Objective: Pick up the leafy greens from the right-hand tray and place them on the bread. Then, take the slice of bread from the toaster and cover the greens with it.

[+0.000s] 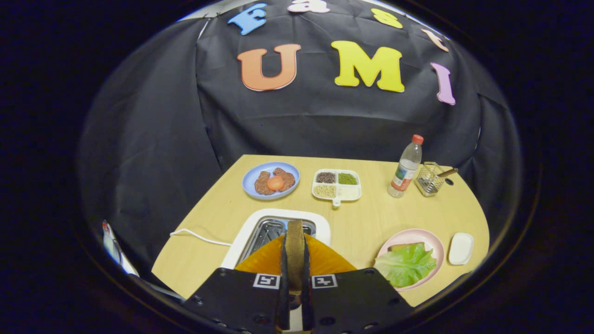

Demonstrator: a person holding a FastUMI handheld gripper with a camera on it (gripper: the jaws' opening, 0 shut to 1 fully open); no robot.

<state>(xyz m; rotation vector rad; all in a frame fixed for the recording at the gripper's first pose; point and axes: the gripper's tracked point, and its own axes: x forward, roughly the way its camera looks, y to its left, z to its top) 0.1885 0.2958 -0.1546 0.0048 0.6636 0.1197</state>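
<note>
Gripper point(295, 273) fingers clamp the bread slice point(294, 248) edge-on above the toaster point(278, 227); light, crumbly, so squeeze gently at mid-crust.

I see the toaster point(278, 227) just ahead of my fingers point(294, 260), which pinch a bread slice point(294, 246) edge-on. Right of it, leafy greens point(406, 264) lie over bread point(399, 246) on a plate point(434, 243). Behind, a bottle point(406, 167) stands on the counter point(371, 218).

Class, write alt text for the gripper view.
The gripper is shut on a bread slice above the toaster. To the right, leafy greens lie on bread on a pink plate.
</note>
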